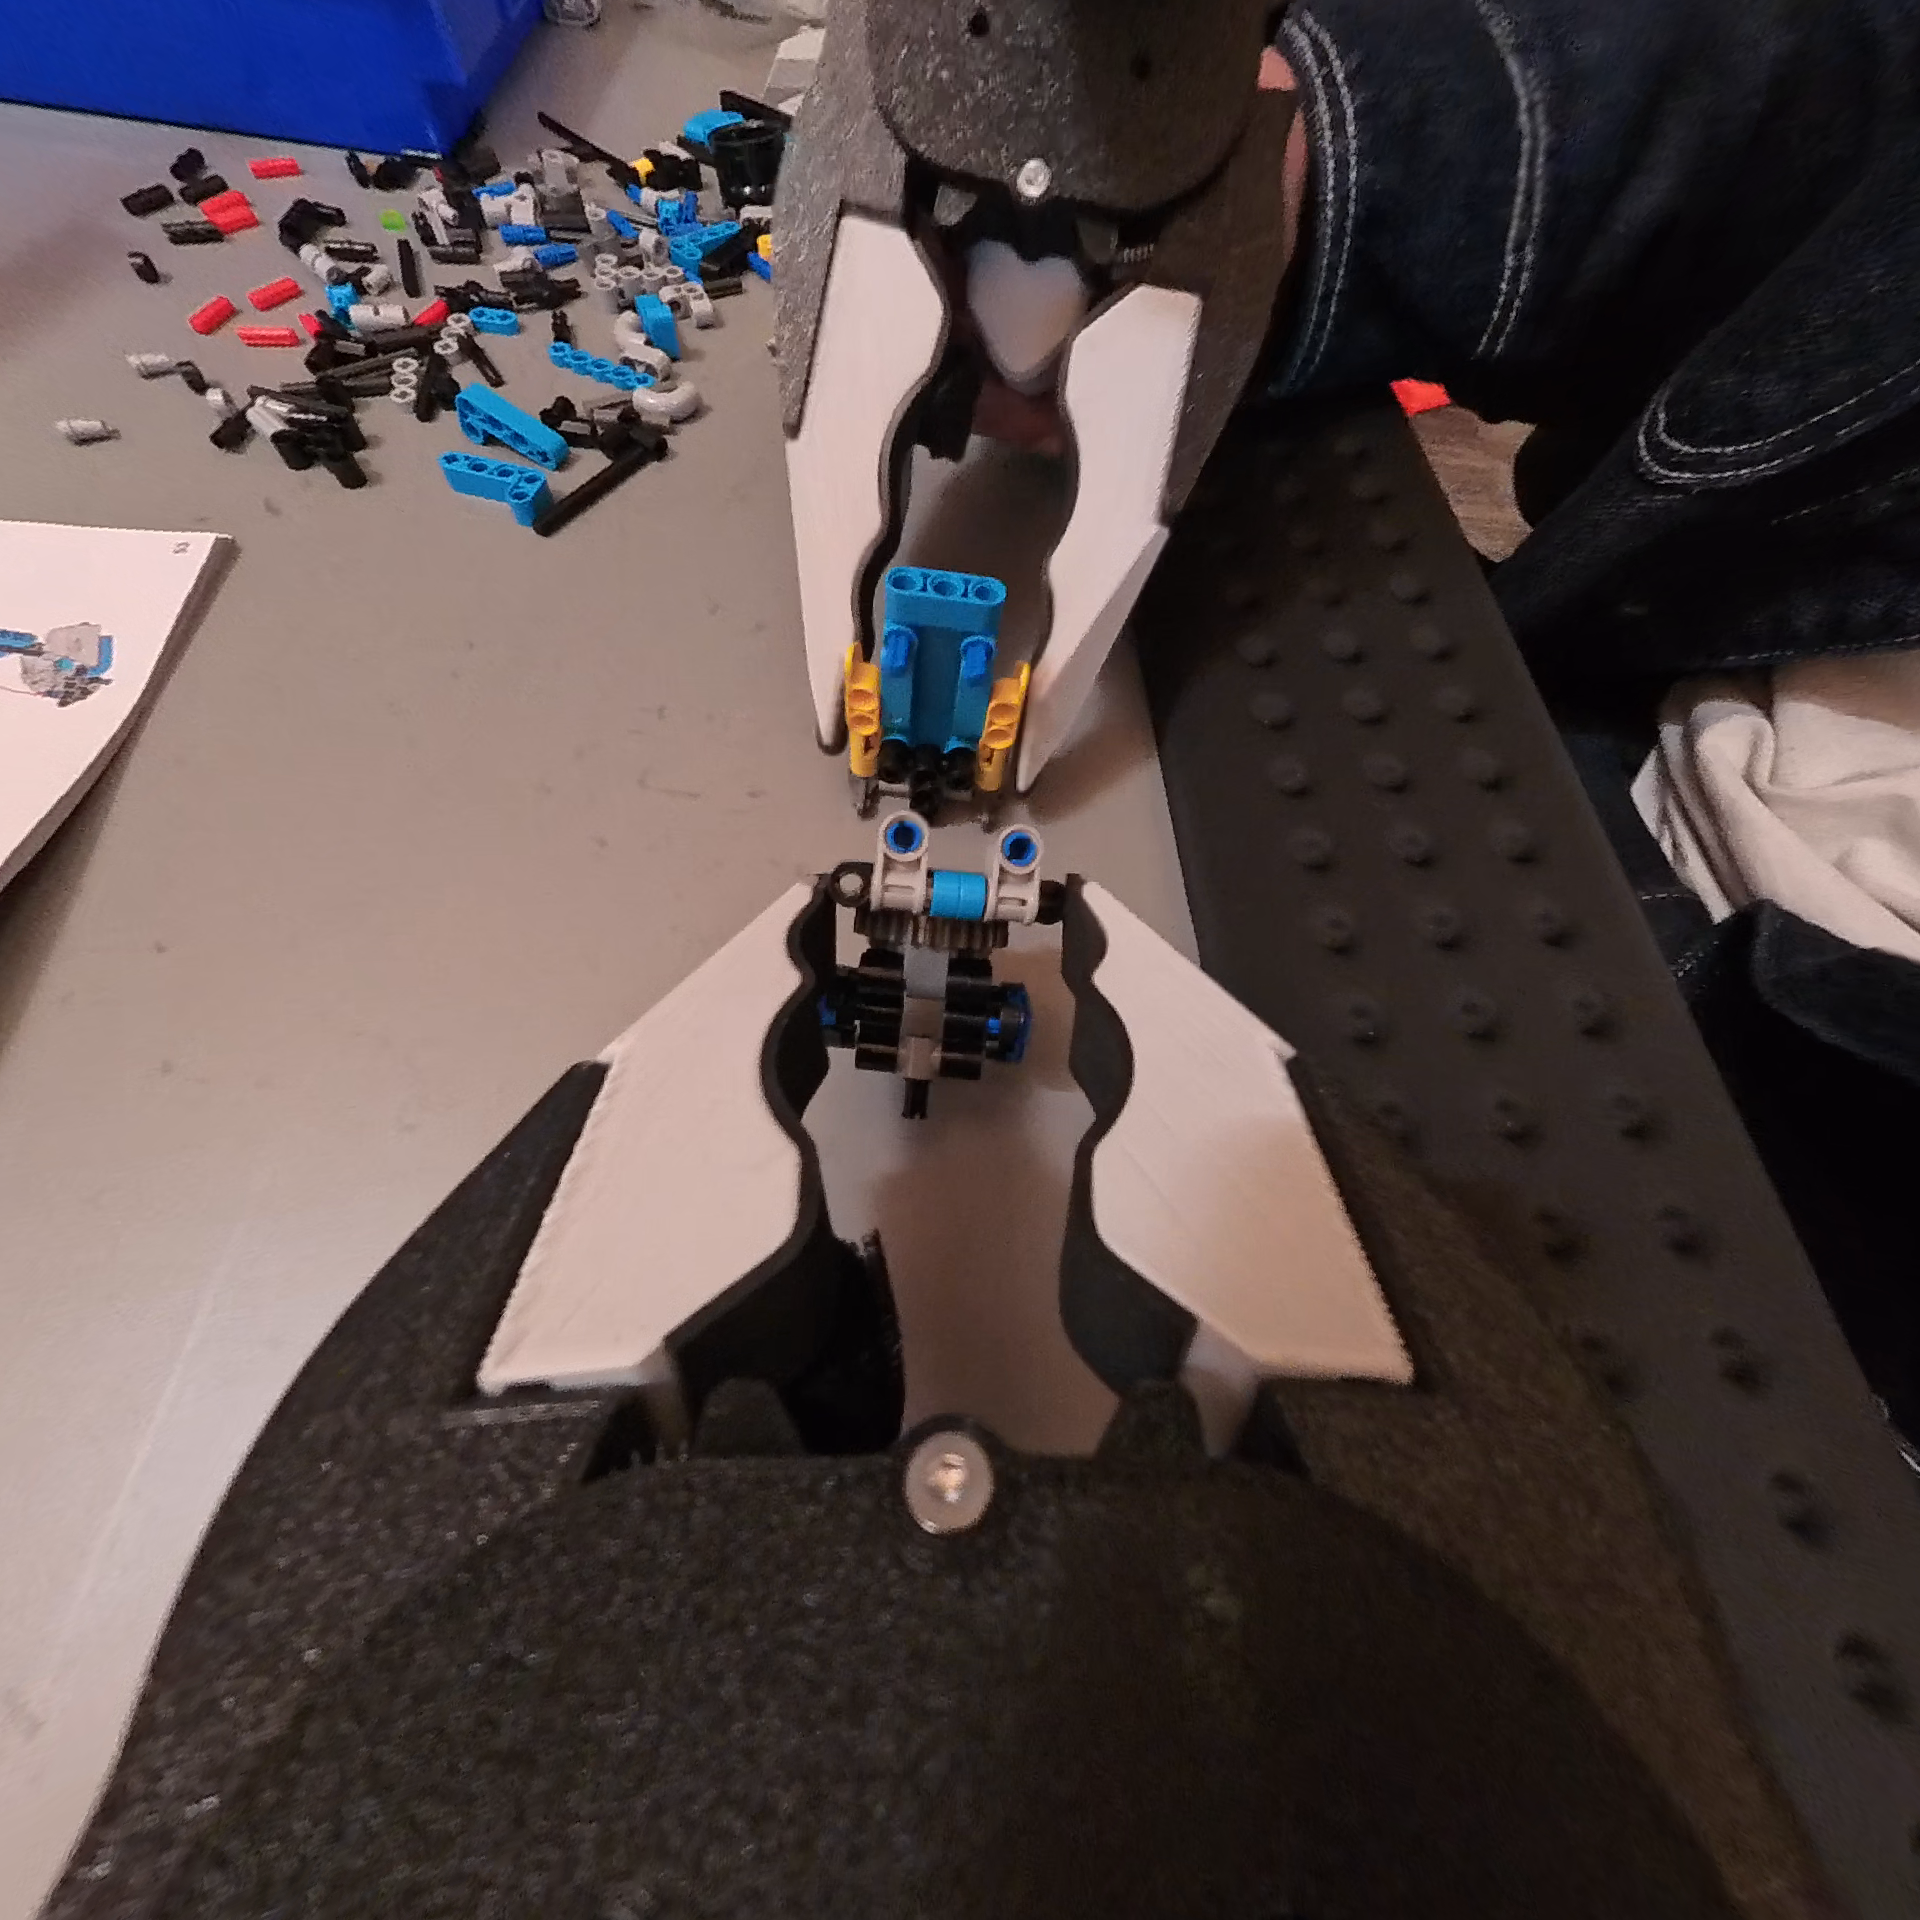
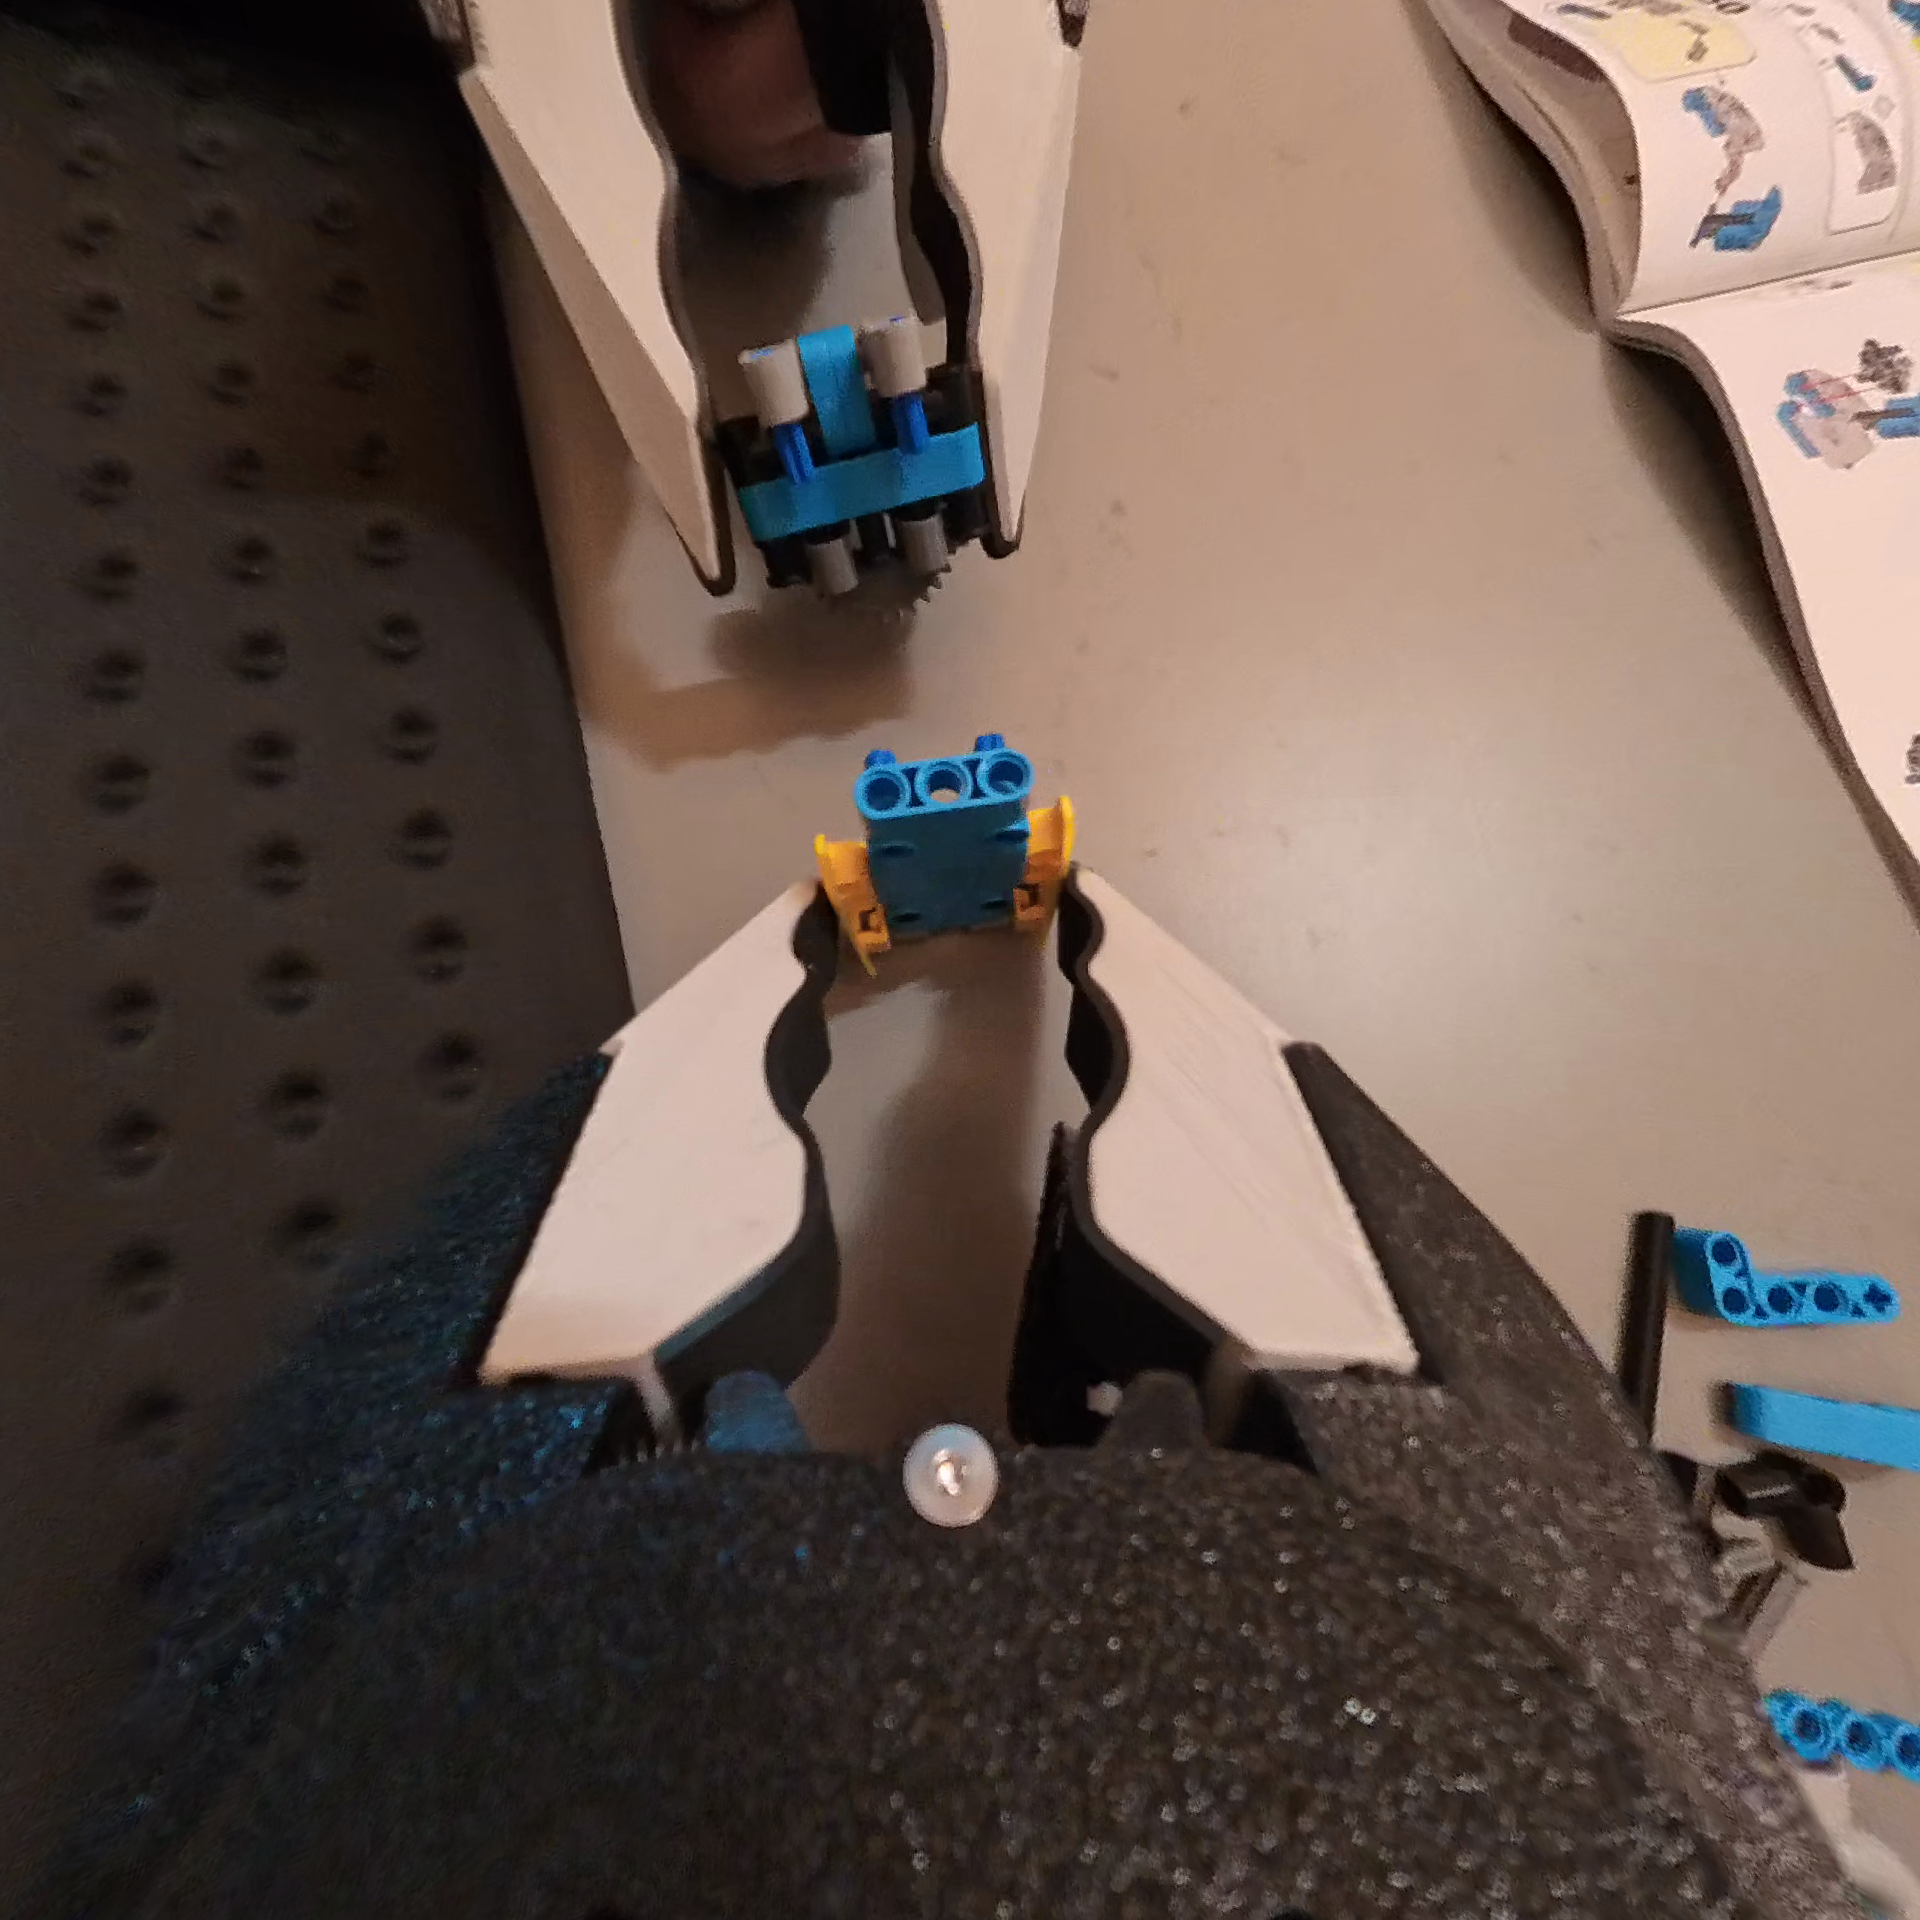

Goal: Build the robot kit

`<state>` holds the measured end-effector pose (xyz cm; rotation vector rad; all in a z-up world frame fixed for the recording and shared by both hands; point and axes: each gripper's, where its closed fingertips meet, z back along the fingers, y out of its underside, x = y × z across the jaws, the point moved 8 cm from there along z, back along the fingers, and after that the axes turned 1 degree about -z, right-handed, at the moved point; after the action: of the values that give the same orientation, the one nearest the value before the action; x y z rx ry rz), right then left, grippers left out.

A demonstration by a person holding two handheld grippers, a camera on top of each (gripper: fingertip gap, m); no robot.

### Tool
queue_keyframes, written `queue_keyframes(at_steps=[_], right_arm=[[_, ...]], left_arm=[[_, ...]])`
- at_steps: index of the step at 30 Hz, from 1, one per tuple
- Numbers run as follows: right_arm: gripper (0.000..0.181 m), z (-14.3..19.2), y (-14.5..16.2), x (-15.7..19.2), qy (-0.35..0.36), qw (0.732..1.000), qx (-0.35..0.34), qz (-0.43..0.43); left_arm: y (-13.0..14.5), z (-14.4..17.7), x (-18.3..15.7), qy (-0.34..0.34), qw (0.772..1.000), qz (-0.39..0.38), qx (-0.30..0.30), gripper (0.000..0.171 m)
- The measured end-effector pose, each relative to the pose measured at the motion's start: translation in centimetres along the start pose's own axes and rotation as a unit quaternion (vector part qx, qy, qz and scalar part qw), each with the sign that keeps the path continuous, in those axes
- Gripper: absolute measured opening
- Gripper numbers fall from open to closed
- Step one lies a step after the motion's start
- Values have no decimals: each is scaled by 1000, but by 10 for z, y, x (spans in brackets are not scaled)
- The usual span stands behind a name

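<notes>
An open instruction booklet lies at the far left of the grey bench, with a scatter of loose black, blue, red and grey plastic building pieces beyond it. The left gripper has its white fingers closed narrowly on a small black-geared assembly with grey and blue connectors. Facing it tip to tip, the right gripper pinches a blue block with yellow side pieces; the two assemblies sit just apart. A black studded mat runs along the right.
</notes>
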<state>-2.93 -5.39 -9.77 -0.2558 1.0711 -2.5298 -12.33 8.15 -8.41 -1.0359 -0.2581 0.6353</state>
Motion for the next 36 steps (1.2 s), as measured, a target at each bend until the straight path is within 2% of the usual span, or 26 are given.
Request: queue_keyframes(at_steps=[4, 8, 10, 12, 18, 27, 31, 34, 36], right_arm=[[41, -1, -3, -5, 6, 1000, -18, 22], [41, 15, -34, -3, -52, 988, -142, -24], [40, 23, -43, -2, -55, 981, -184, -32], [40, 26, -45, -4, -38, 979, -197, -30], [40, 37, -51, -2, -55, 965, -247, -62], [40, 40, -61, 2, -78, 944, -310, -88], [40, 45, -66, 1, -86, 924, -354, -114], [40, 46, -70, 1, -60, 920, -372, -109], [40, 44, -68, 0, -46, 928, -356, -101]], left_arm=[[-3, 1, -1, 8, 1000, -1, -20, 43], [-12, 9, -1, 11, 997, 0, -76, 43], [-16, 11, 0, 11, 995, 1, -95, 43], [-20, 14, 0, 18, 992, 14, -125, 43], [-33, 22, 3, 36, 976, 53, -210, 42], [-39, 28, 2, 81, 956, 84, -269, 42], [-44, 32, 5, 113, 933, 131, -317, 43], [-46, 34, 10, 140, 910, 179, -347, 43], [-43, 33, 14, 124, 917, 180, -332, 43]])
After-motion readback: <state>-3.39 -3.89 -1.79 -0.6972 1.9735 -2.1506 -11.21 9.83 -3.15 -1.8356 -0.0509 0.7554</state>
